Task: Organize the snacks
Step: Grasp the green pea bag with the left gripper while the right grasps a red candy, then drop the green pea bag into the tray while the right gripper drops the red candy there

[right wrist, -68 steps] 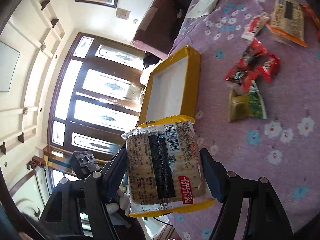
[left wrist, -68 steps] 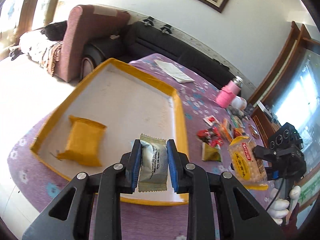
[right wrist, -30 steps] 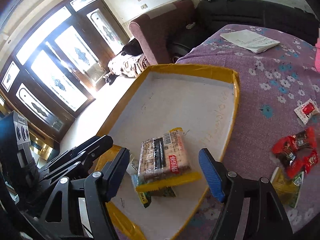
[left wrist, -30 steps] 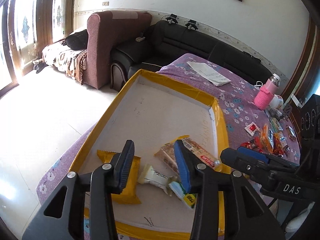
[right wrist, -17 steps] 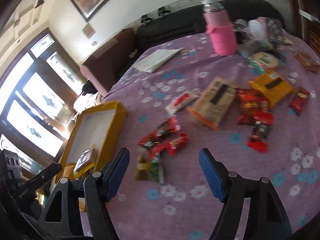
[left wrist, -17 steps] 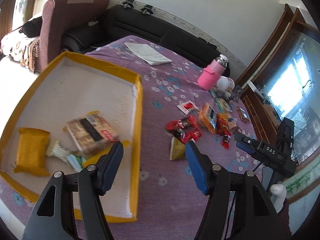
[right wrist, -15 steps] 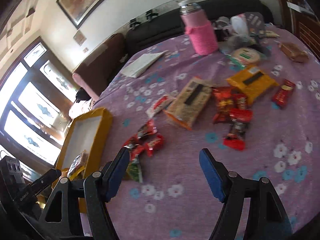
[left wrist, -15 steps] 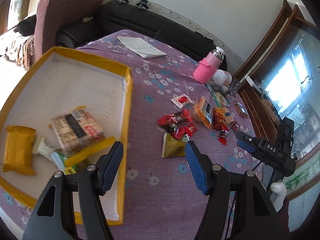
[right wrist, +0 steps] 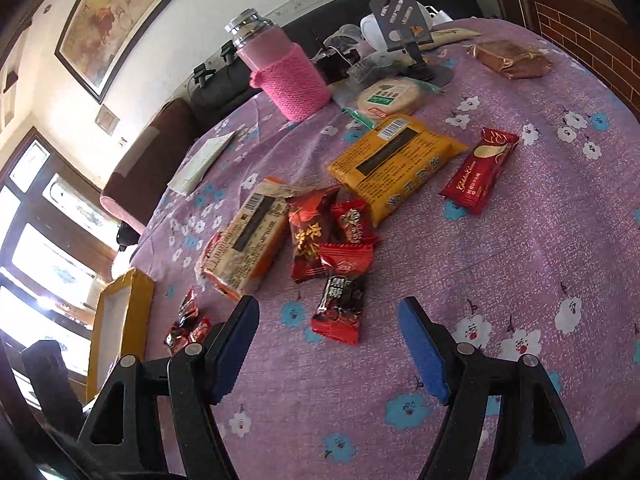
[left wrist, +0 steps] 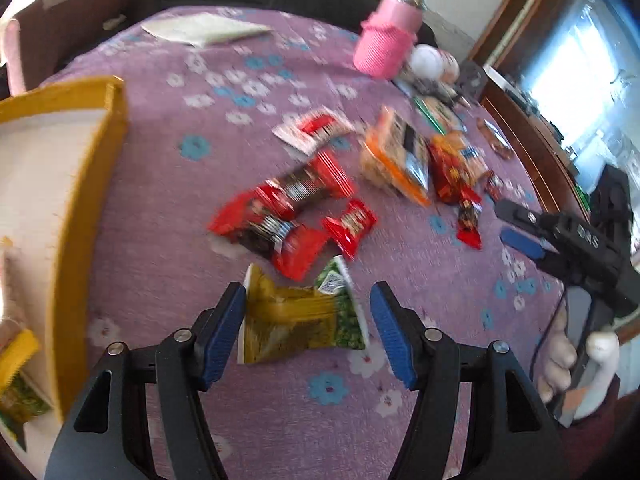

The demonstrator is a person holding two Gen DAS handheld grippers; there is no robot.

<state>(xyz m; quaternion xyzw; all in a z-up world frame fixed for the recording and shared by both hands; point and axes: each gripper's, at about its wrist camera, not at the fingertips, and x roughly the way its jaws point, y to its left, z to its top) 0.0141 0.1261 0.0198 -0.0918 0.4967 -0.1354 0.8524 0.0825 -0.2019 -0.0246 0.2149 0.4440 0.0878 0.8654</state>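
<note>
Snacks: crinkled yellow-green foil packet (left wrist: 298, 320) between spread left tool (left wrist: 306, 320) pads.

Yellow-rimmed tray (left wrist: 86, 184): white floor, a few packets inside. Right of the tray, loose on the cloth: green-yellow packet (left wrist: 300, 318), crumpled; red wrappers (left wrist: 280, 216) clustered beyond; orange cracker pack (left wrist: 394, 164) farther right.

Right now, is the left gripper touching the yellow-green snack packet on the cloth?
Cannot tell. In the blurred left wrist view the left gripper stands open around the yellow-green packet; one pad overlaps its edge, the other shows a gap.
</note>
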